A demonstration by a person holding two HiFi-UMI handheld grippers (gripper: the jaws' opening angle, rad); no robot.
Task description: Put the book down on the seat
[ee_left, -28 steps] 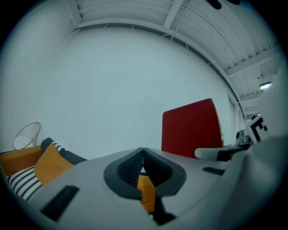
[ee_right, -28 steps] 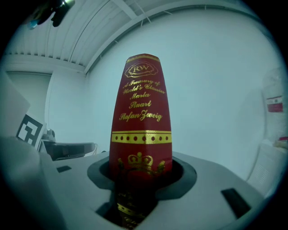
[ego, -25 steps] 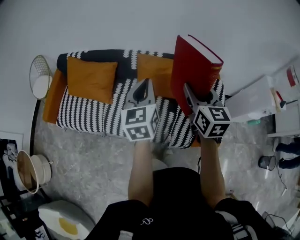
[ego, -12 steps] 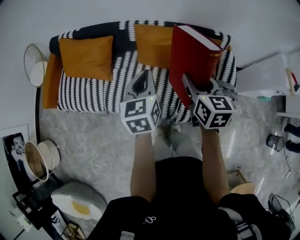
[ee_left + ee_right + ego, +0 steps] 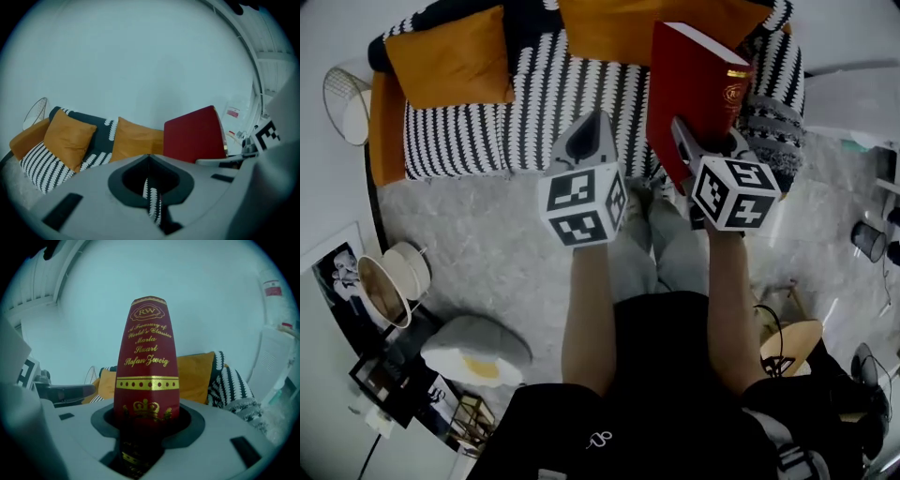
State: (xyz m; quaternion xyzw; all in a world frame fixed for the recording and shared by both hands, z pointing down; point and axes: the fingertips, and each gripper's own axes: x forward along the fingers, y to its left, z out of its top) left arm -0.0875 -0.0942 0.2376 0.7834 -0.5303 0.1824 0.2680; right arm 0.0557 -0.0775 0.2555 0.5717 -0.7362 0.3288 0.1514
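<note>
One book: a thick red hardback [image 5: 694,89], held upright in the air over the right end of the sofa seat [image 5: 534,103], not yet down.
Spine: gold-lettered, facing back along your right gripper.
Right gripper [image 5: 686,150]: your jaws stand fairly wide, clamped across both covers at the book's lower end.
Handling: judge it stiff and fairly heavy, and top-heavy above that low grip. The glossy cover may slip, so hold across the covers, close to the spine.
Left gripper [image 5: 589,141]: your jaws are closed to a slit with nothing in them, just left of the book.
Seat: black-and-white striped; its right half lies below the book.
Cushions: two orange ones along the sofa's back edge, one toward the left end [image 5: 450,56], one behind the book [image 5: 609,19].
</note>
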